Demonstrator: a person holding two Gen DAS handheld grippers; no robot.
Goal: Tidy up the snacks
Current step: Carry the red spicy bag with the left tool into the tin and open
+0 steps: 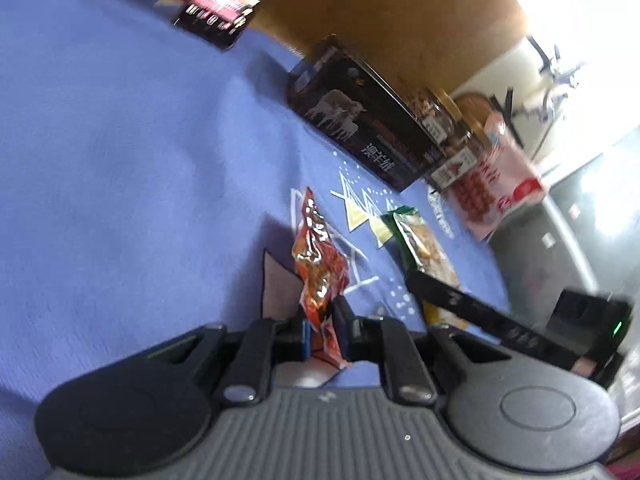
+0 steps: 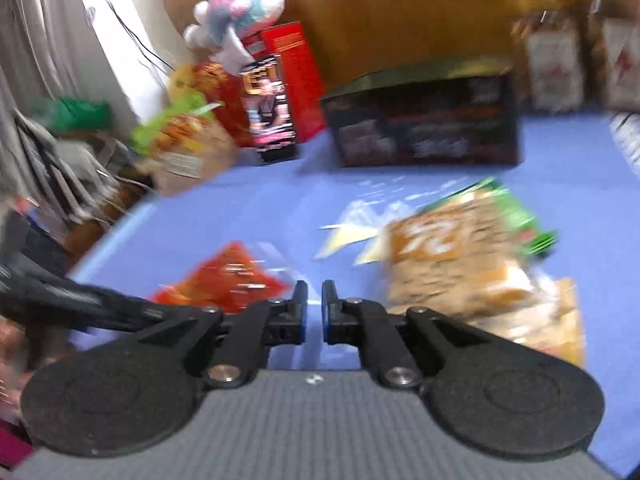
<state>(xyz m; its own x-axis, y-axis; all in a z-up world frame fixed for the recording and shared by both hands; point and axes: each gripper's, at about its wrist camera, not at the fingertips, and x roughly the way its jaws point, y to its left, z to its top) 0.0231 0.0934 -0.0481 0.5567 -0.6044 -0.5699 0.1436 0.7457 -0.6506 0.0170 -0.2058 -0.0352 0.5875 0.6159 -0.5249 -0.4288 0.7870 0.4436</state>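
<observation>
My left gripper (image 1: 325,320) is shut on an orange-red foil snack packet (image 1: 318,264) and holds it above the blue cloth (image 1: 120,160). The same packet shows blurred in the right wrist view (image 2: 224,280), with the left gripper's arm at its left. My right gripper (image 2: 315,300) is nearly shut and empty, over the cloth between that packet and a green-and-tan snack bag (image 2: 468,248). That bag also lies on the cloth in the left wrist view (image 1: 420,240), with the right gripper's finger (image 1: 460,300) over its near end.
A dark box (image 1: 360,120) stands at the back by a wooden wall, with jars (image 1: 440,120) and a pink bag (image 1: 496,176) beside it. In the right wrist view a red box (image 2: 288,76), a plush toy (image 2: 240,4) and a green-topped bag (image 2: 184,144) stand at the back left.
</observation>
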